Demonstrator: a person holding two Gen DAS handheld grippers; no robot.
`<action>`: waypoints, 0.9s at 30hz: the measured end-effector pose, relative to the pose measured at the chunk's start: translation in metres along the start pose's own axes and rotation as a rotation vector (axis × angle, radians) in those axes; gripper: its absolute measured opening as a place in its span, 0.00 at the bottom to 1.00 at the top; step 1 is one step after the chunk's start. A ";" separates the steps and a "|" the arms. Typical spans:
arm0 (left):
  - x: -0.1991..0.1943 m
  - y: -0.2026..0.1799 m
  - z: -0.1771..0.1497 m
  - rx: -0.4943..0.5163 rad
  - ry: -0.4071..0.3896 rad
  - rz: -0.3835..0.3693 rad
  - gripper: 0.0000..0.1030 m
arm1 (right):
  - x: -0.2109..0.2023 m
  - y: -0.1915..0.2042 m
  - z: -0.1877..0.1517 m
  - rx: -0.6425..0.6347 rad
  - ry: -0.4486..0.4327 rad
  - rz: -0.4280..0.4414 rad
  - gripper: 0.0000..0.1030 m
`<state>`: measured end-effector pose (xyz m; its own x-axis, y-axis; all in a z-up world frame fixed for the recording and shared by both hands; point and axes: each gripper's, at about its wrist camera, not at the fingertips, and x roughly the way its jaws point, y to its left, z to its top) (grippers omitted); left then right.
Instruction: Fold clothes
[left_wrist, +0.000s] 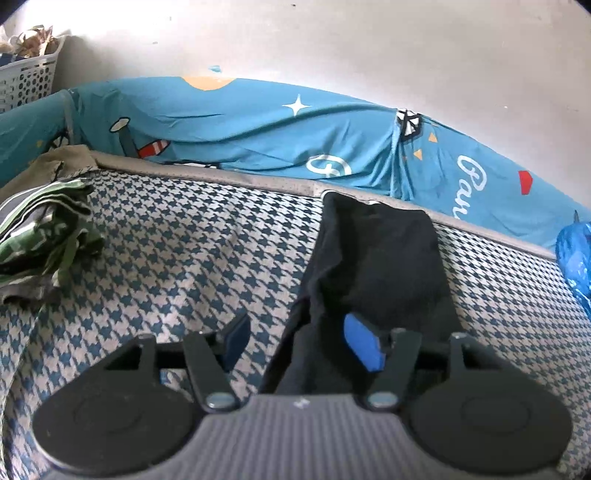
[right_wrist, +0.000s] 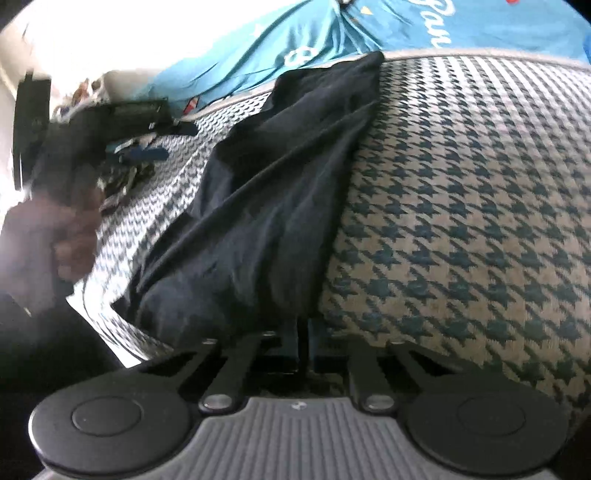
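Note:
A black garment (left_wrist: 373, 258) lies as a long strip on the houndstooth bed cover (left_wrist: 184, 251), running from the near edge toward the far edge. My left gripper (left_wrist: 300, 343) is open above its near end; the right blue pad (left_wrist: 364, 345) is over the cloth and the left pad (left_wrist: 236, 338) over the cover, neither pressing on it. In the right wrist view the same garment (right_wrist: 266, 192) stretches away from my right gripper (right_wrist: 303, 339), whose fingers are shut together on its near hem. A hand (right_wrist: 55, 236) holding the left gripper shows blurred at the left.
A pile of green striped clothes (left_wrist: 44, 236) and an olive garment (left_wrist: 62, 162) lie at the left. A blue cartoon-print sheet (left_wrist: 258, 125) is bunched along the wall. There is a white basket (left_wrist: 26, 77) at the far left and a blue plastic bag (left_wrist: 576, 258) at the right edge.

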<state>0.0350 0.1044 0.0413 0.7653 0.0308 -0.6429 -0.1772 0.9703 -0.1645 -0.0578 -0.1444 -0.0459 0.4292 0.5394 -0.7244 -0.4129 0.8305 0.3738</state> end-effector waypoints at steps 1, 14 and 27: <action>0.001 0.001 0.000 -0.001 0.001 0.006 0.62 | -0.003 0.002 0.000 -0.008 -0.011 -0.006 0.05; 0.014 -0.001 -0.008 0.033 0.051 0.049 0.73 | -0.013 0.011 -0.010 -0.073 0.035 -0.179 0.02; 0.028 -0.006 -0.009 0.048 0.058 0.046 0.80 | -0.026 0.011 0.009 -0.036 -0.128 -0.094 0.04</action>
<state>0.0522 0.0972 0.0179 0.7199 0.0631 -0.6912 -0.1805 0.9786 -0.0986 -0.0668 -0.1480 -0.0174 0.5654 0.4749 -0.6744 -0.3938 0.8738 0.2852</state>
